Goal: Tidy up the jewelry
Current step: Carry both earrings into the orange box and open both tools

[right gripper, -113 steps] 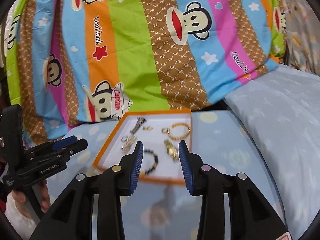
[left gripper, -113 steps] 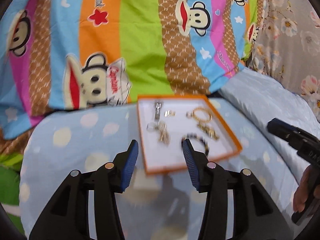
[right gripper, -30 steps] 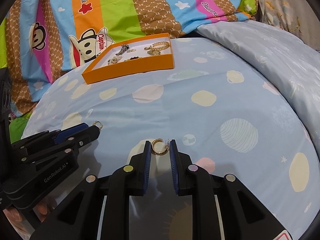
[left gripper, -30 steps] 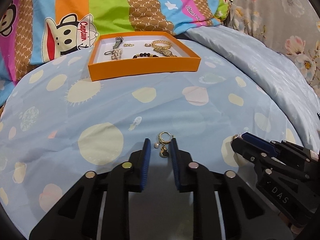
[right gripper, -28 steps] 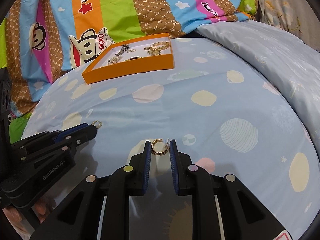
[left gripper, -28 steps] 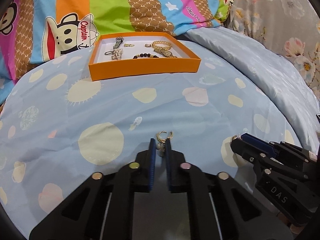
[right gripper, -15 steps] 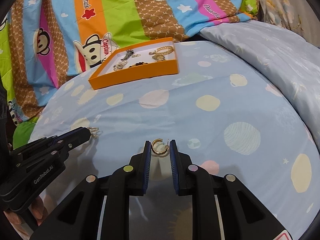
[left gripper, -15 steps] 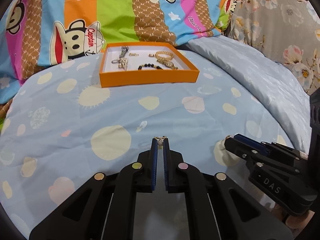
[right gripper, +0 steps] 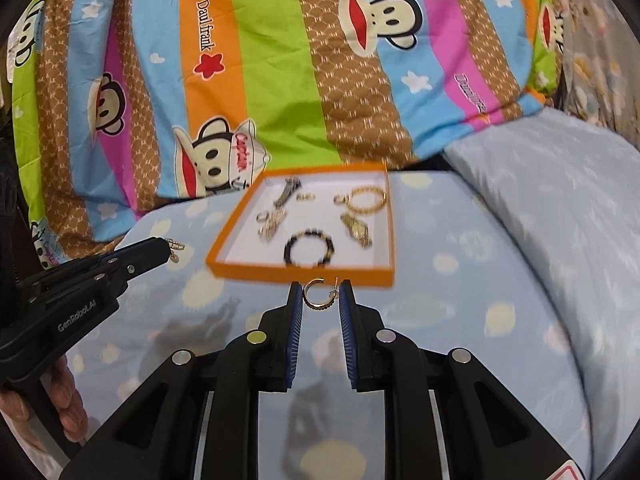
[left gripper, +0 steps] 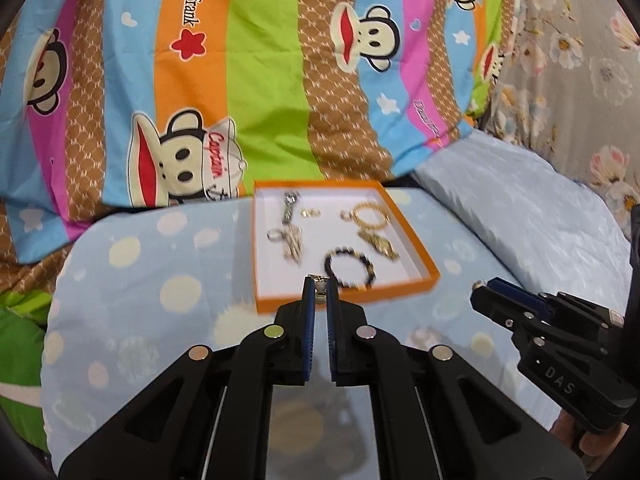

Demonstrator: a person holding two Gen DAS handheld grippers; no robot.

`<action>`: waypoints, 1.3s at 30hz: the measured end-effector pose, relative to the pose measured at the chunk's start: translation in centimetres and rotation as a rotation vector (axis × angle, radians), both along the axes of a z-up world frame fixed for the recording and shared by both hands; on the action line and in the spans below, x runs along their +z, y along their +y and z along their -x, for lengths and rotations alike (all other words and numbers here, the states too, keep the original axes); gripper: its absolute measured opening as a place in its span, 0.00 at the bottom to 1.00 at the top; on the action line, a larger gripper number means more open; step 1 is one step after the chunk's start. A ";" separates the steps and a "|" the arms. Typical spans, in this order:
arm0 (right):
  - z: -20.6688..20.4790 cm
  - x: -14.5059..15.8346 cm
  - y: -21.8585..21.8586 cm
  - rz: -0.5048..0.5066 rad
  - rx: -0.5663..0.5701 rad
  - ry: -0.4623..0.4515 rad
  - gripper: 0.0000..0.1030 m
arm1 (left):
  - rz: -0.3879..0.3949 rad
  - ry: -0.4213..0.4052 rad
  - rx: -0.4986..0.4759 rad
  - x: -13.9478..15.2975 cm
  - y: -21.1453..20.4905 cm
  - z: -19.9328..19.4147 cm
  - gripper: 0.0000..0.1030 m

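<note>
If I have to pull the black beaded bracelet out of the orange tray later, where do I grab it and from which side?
Take the black beaded bracelet on its near arc, coming down from above over the orange tray front wall. It lies flat as an open loop on the tray floor, so one finger can drop inside the ring and one outside. The near side is clear; the other jewelry lies behind it.

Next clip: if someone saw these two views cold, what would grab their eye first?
Probably the striped cartoon-monkey blanket filling the background, then the orange tray on the dotted blue sheet, holding a black bead bracelet and gold pieces. Up close, the right tool pinches a gold hoop earring, and the left tool is shut on a small dangling earring, both held in front of the tray.
</note>
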State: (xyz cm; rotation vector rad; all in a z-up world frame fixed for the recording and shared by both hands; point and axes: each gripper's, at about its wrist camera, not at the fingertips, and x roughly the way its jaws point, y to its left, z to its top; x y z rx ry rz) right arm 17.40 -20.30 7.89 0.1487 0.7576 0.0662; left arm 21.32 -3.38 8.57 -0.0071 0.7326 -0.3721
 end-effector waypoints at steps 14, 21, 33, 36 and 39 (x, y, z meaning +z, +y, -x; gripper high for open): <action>-11.4 -2.6 0.1 -0.025 0.025 0.058 0.17 | -0.008 0.015 0.030 -1.9 -2.2 -9.9 0.05; -15.0 -5.5 0.0 -0.031 0.021 0.101 0.17 | -0.011 0.064 0.038 -4.6 -2.7 -12.7 0.05; -17.2 -7.5 0.4 -0.026 0.026 0.124 0.17 | -0.023 0.101 0.041 -6.9 -3.1 -14.1 0.05; -17.4 -7.6 0.5 -0.026 0.027 0.124 0.17 | -0.022 0.106 0.042 -7.2 -3.2 -14.3 0.05; -17.5 -7.8 0.6 -0.016 0.030 0.124 0.17 | -0.027 0.112 0.041 -7.6 -3.4 -14.3 0.05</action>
